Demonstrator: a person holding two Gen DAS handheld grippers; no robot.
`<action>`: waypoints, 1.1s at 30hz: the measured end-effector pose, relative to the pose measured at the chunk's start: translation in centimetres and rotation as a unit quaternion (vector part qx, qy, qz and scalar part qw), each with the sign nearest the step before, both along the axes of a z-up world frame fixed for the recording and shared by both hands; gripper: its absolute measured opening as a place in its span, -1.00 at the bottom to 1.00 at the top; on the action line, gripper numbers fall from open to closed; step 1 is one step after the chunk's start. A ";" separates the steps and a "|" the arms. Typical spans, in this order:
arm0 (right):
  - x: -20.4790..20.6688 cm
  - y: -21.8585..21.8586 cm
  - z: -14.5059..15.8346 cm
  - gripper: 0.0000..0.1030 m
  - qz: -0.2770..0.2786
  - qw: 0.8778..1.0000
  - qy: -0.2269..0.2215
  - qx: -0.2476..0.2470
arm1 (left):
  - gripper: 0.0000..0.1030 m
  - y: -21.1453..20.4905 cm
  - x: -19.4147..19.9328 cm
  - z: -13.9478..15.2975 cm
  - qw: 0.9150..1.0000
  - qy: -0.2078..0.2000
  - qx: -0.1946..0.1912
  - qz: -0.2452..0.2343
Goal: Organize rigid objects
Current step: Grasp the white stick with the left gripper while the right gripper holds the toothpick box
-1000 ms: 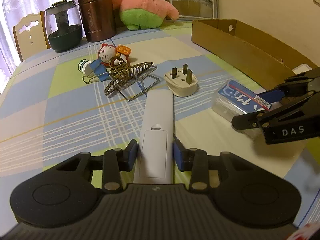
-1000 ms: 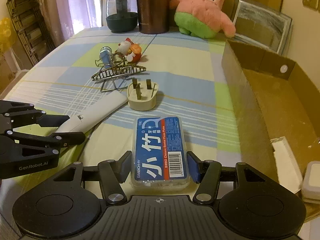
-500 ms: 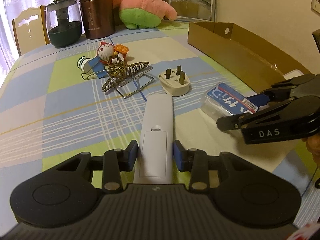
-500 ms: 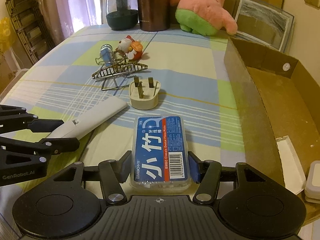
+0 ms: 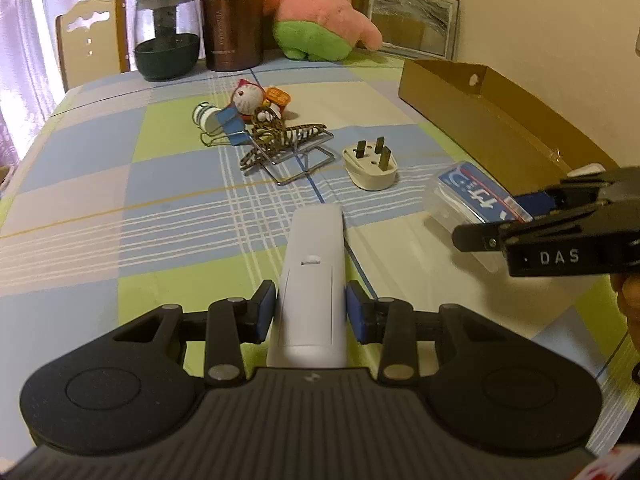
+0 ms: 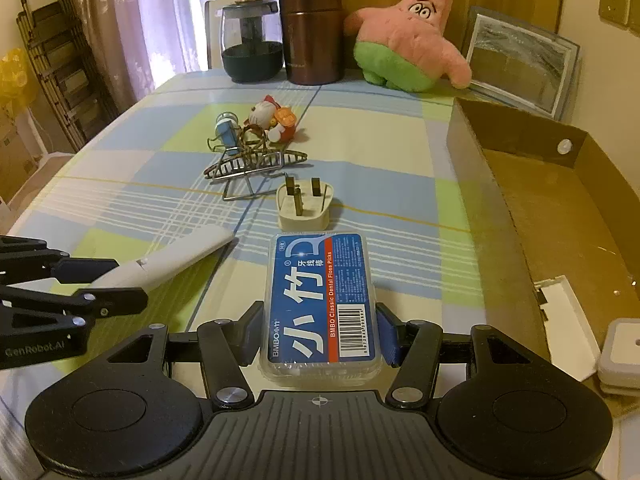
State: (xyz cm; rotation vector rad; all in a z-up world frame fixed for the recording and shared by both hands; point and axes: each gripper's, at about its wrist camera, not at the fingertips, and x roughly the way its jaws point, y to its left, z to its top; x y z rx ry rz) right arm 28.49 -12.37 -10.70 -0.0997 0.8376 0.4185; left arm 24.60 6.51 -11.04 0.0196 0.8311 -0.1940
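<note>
My left gripper [image 5: 311, 312] is shut on a long white remote [image 5: 314, 272], held above the checked tablecloth; it also shows in the right wrist view [image 6: 172, 266]. My right gripper [image 6: 320, 330] is shut on a clear box of floss picks with a blue label [image 6: 320, 300], which shows in the left wrist view [image 5: 476, 196] too. A white plug adapter [image 6: 305, 208], a metal hair clip on a wire stand [image 6: 256, 164], a Doraemon figure [image 6: 276, 120], a blue binder clip [image 5: 230, 126] and a small white bottle [image 5: 204, 116] lie on the table.
An open cardboard box [image 6: 560, 216] runs along the right side, with a white flat item [image 6: 568, 316] and a white square case [image 6: 624, 354] inside. At the back stand a glass teapot [image 6: 250, 44], a brown flask [image 6: 314, 34], a Patrick plush [image 6: 404, 40] and a framed picture [image 6: 520, 64].
Both grippers have risen and drawn back a little from the table with the remote and the floss box in them. The items on the table have not moved.
</note>
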 end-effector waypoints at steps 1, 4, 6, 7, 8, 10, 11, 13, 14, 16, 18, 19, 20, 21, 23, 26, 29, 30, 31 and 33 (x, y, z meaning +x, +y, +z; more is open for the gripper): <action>-0.2 -0.1 0.1 0.04 -0.002 1.000 0.000 0.001 | -0.36 0.0 -0.2 0.2 1.000 -0.002 -0.002 0.003; -0.7 -0.4 0.4 0.04 -0.006 1.000 -0.001 0.004 | -0.36 -0.1 -0.7 0.9 1.000 -0.008 -0.007 0.010; -1.0 -0.5 0.6 0.04 -0.009 1.000 -0.002 0.008 | -0.36 -0.2 -1.0 1.1 1.000 -0.010 -0.010 0.012; -1.1 -0.7 0.7 0.04 -0.011 1.000 -0.001 0.012 | -0.36 -0.3 -1.1 1.1 1.000 -0.008 -0.010 0.012; -1.3 -0.8 0.8 0.04 -0.011 1.000 0.001 0.013 | -0.36 -0.4 -1.2 1.0 1.000 -0.004 -0.009 0.010; -1.5 -0.8 0.8 0.04 -0.012 1.000 0.003 0.014 | -0.36 -0.7 -1.4 0.6 1.000 0.001 -0.003 0.008; -1.6 -0.9 0.7 0.04 -0.011 1.000 0.004 0.013 | -0.36 -1.0 -1.4 0.2 1.000 0.005 0.002 0.005; -1.6 -0.8 0.6 0.04 -0.010 1.000 0.004 0.011 | -0.36 -1.4 -1.5 -0.5 1.000 0.011 0.008 0.001; -1.6 -0.8 0.6 0.04 -0.010 1.000 0.005 0.011 | -0.36 -1.5 -1.6 -0.7 1.000 0.012 0.012 0.001; -1.6 -0.9 0.5 0.04 -0.012 1.000 0.006 0.013 | -0.36 -1.6 -1.5 -1.1 1.000 0.017 0.006 0.001; -1.5 -1.0 0.5 0.04 -0.013 1.000 0.007 0.014 | -0.36 -1.5 -1.2 -1.3 1.000 0.024 -0.012 0.005; -1.5 -1.0 0.5 0.04 -0.014 1.000 0.007 0.016 | -0.36 -1.5 -1.0 -1.3 0.999 0.025 -0.018 0.008; -1.5 -1.0 0.5 0.04 -0.014 1.000 0.008 0.017 | -0.36 -1.5 -0.8 -1.3 0.999 0.025 -0.026 0.011; -1.4 -1.0 0.5 0.04 -0.014 1.000 0.008 0.018 | -0.36 -1.5 -0.6 -1.4 0.999 0.025 -0.034 0.013; -1.4 -1.1 0.5 0.04 -0.015 1.000 0.008 0.020 | -0.36 -1.9 -0.2 -1.5 0.999 0.025 -0.039 0.014; -1.3 -1.2 0.4 0.04 -0.016 1.000 0.010 0.023 | -0.36 -2.8 0.3 -2.0 0.999 0.028 -0.031 0.005; -1.2 -1.4 0.4 0.04 -0.019 0.999 0.011 0.024 | -0.35 -3.7 0.3 -2.3 1.000 0.017 -0.002 -0.005; -1.1 -1.5 0.4 0.04 -0.021 0.999 0.012 0.026 | -0.35 -4.0 0.4 -2.3 1.000 0.015 0.004 -0.007; -1.1 -1.6 0.4 0.04 -0.022 0.999 0.012 0.026 | -0.35 -4.1 0.4 -2.4 1.000 0.013 0.009 -0.009; -1.0 -1.7 0.5 0.04 -0.025 0.999 0.011 0.027 | -0.35 -4.6 0.5 -2.6 1.000 0.006 0.025 -0.013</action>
